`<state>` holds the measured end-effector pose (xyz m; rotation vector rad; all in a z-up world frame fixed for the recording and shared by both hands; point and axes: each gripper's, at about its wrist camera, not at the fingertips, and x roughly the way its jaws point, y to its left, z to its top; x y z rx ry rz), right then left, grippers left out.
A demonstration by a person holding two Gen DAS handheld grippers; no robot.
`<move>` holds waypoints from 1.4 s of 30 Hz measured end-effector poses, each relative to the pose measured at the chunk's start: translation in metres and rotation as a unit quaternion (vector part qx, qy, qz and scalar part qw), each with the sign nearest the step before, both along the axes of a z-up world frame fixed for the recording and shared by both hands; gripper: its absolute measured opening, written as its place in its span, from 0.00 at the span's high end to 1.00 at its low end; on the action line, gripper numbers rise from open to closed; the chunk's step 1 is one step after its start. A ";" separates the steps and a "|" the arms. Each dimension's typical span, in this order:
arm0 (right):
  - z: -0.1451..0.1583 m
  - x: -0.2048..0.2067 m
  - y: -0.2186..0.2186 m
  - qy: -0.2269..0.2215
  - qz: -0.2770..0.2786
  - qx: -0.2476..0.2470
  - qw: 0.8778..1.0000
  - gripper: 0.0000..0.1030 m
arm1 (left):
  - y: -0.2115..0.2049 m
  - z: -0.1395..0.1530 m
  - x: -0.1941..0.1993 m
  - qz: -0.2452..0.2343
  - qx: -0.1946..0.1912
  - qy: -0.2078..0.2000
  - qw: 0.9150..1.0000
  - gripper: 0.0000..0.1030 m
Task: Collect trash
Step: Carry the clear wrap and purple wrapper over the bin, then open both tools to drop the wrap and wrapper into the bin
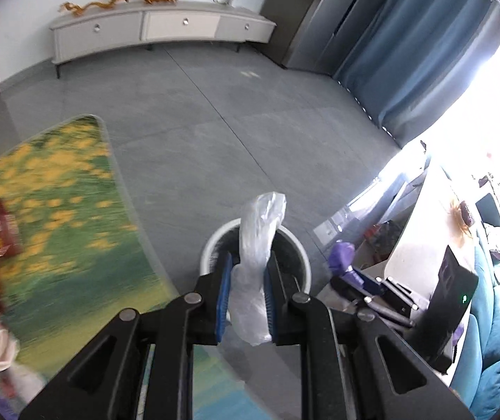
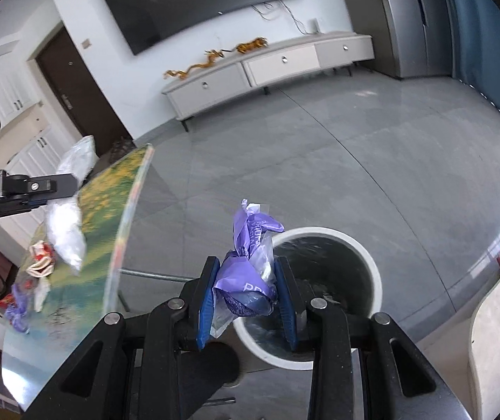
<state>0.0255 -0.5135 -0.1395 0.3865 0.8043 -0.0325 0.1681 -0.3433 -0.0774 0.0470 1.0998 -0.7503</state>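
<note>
My left gripper (image 1: 248,301) pinches a crumpled clear plastic bag (image 1: 255,245) between its blue pads, held above the white-rimmed trash bin (image 1: 211,241) on the floor just off the table's curved edge. My right gripper (image 2: 246,297) clamps a purple wrapper (image 2: 246,280) at the bin's (image 2: 365,252) near rim, so either piece should fall inside when let go. More wrappers (image 2: 40,262) wait on the flower-printed glass table (image 2: 75,315), near its far edge.
</note>
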 end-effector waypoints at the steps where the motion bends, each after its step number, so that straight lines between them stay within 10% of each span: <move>1: -0.003 0.001 -0.004 0.004 -0.001 -0.001 1.000 0.70 | -0.012 -0.007 0.002 -0.001 0.005 -0.003 1.000 0.83; 4: -0.013 0.007 -0.013 0.017 -0.011 -0.011 1.000 0.69 | -0.039 -0.022 0.005 -0.007 0.001 0.007 1.000 0.81; 8: -0.024 0.013 -0.021 0.034 -0.026 -0.021 0.999 0.66 | -0.056 -0.034 0.008 -0.004 0.000 0.013 1.000 0.54; 17: -0.022 0.009 -0.015 0.034 -0.036 -0.027 0.998 0.58 | -0.036 -0.024 -0.010 -0.005 0.005 -0.022 1.000 0.52; 32: 0.085 -0.004 0.069 -0.075 0.016 -0.055 0.996 0.54 | 0.094 0.060 -0.079 0.076 0.001 -0.157 0.985 0.52; 42: 0.146 -0.011 0.154 -0.144 0.091 -0.072 0.983 0.49 | 0.222 0.105 -0.114 0.175 0.000 -0.227 0.958 0.44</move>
